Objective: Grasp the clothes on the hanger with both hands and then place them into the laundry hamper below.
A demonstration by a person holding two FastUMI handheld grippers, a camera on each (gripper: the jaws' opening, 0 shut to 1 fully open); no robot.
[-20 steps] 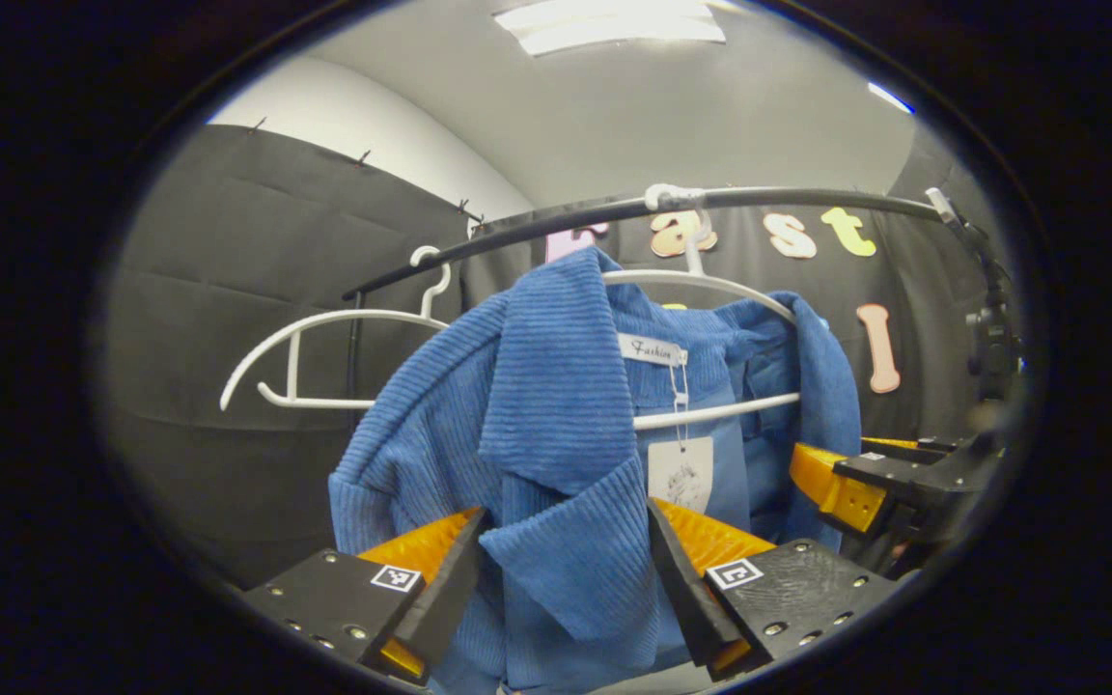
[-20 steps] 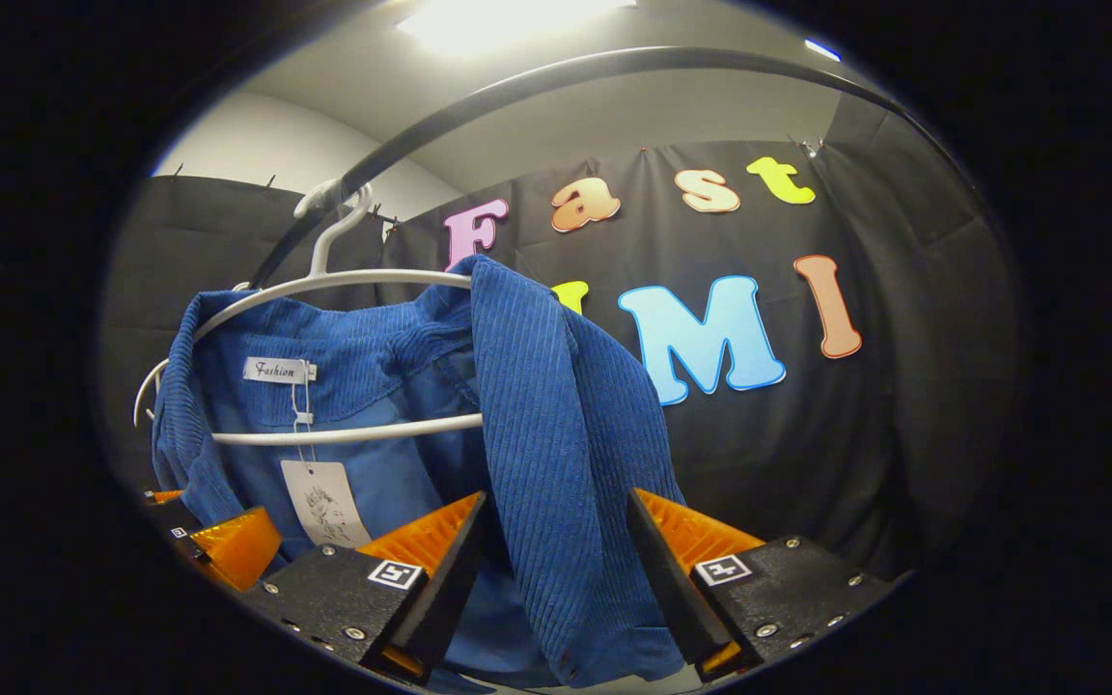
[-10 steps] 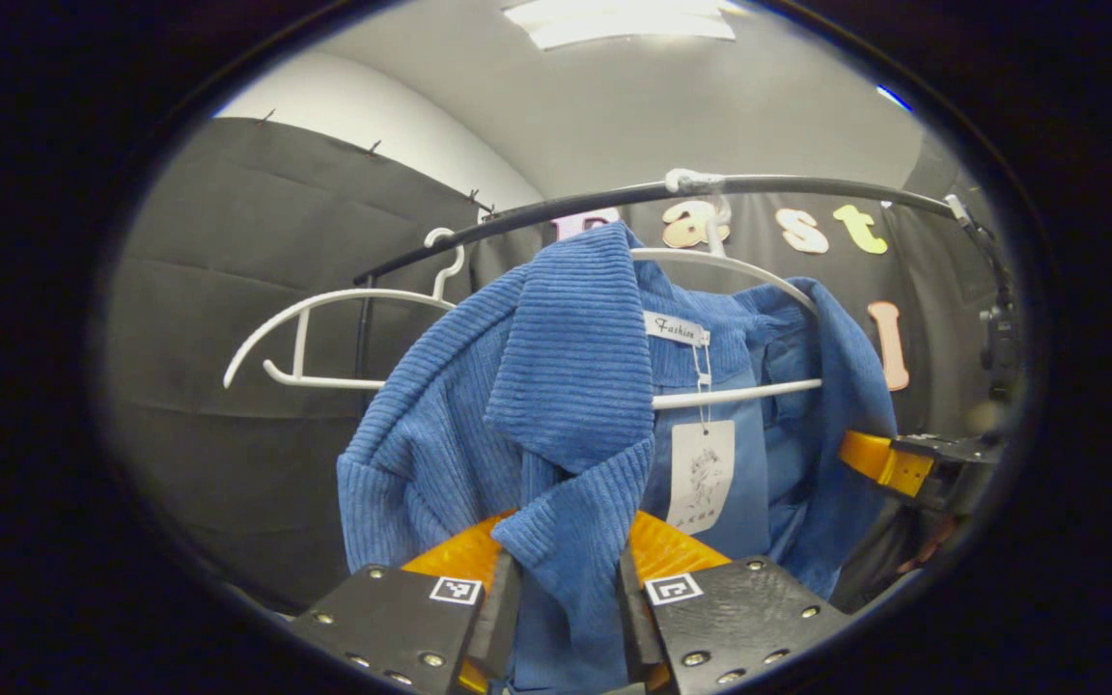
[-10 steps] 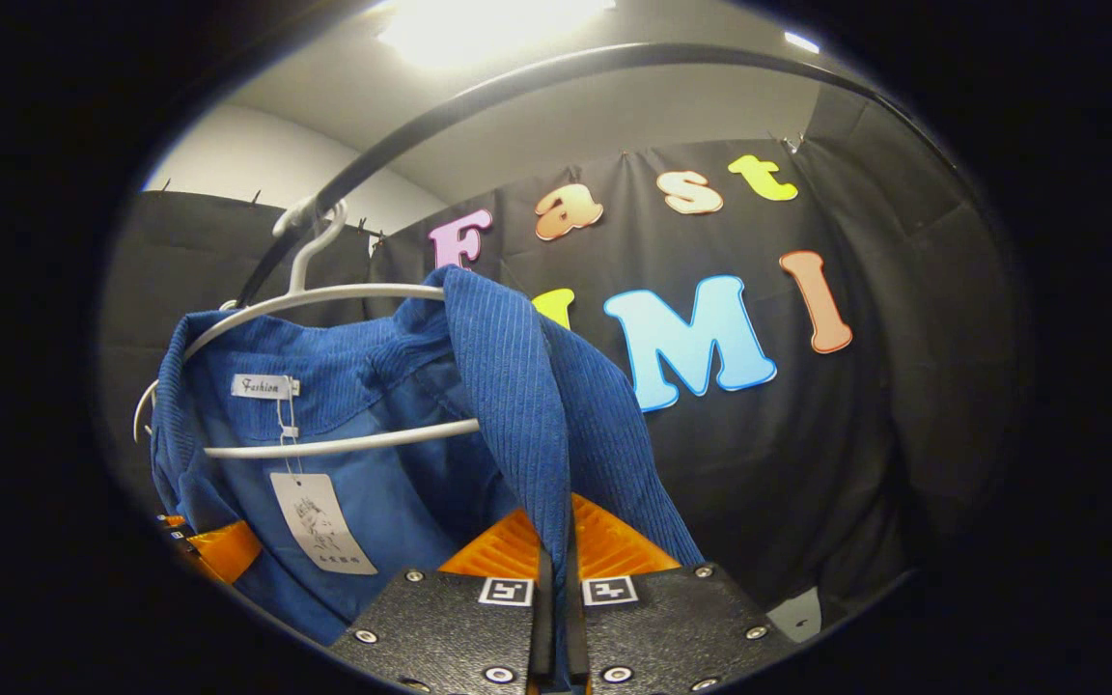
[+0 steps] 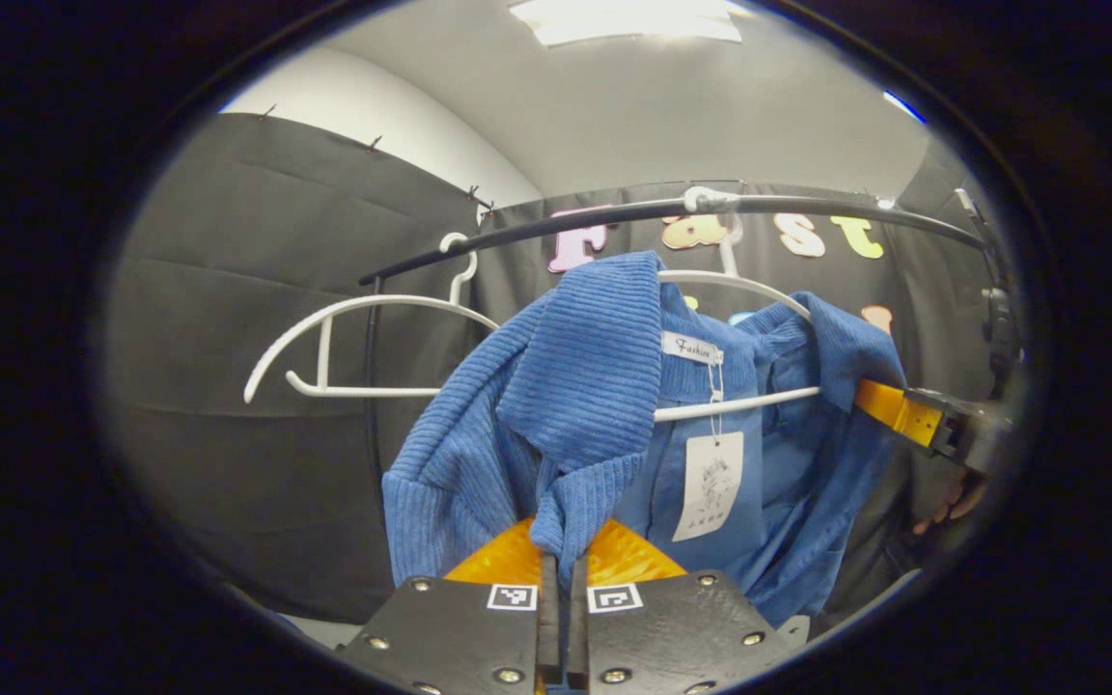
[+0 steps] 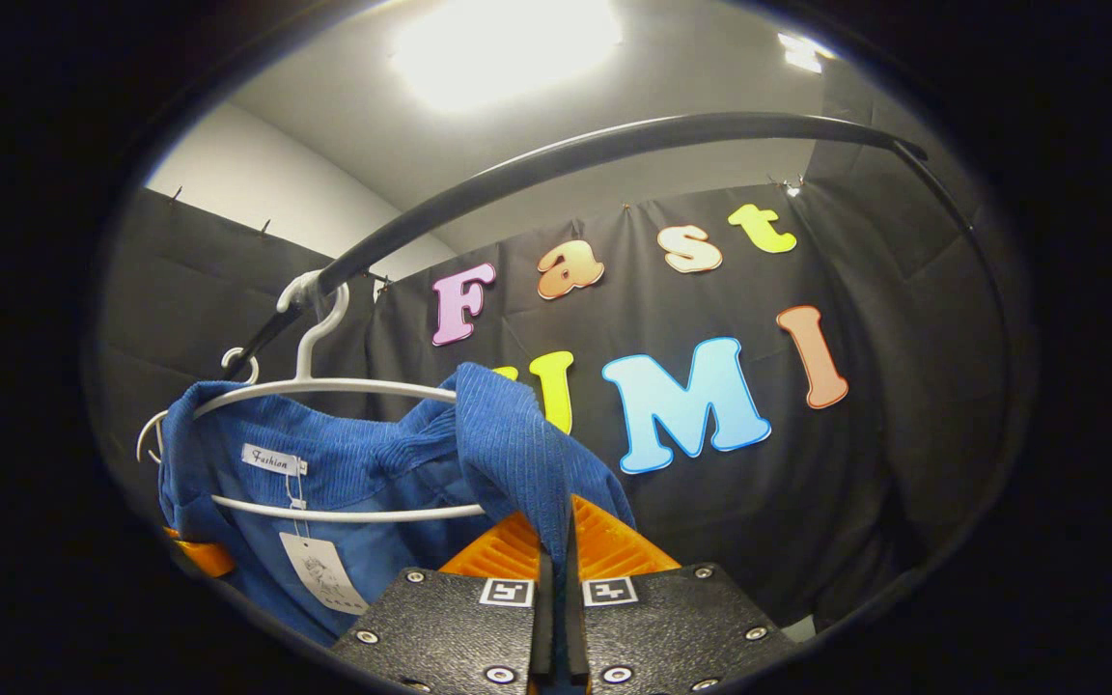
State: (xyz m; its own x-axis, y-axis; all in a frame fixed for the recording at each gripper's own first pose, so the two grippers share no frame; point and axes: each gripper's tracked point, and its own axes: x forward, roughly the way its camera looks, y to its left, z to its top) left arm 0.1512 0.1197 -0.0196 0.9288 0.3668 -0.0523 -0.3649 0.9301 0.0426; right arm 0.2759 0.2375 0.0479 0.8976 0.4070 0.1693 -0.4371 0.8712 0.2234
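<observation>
Jacket [image 5: 575, 405]: draped on hanger [image 5: 759, 290] under rail [image 5: 614, 212].
Left gripper [image 5: 561, 569]: clamped on lapel.
Right gripper [image 6: 556, 569]: clamped on opposite front edge.
Progress: grasp made; lift-off and hamper drop judged outstanding.

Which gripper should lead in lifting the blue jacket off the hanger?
Right, probably. The right gripper pinches the jacket lapel high, close under the white hanger; the left gripper pinches the collar tip lower down.

light: ceiling panel [image 6: 503, 43] overhead, glaring | booth dim, cloth dark | focus: sharp centre, perhaps softer at rim | distortion: strong fisheye bending
</observation>
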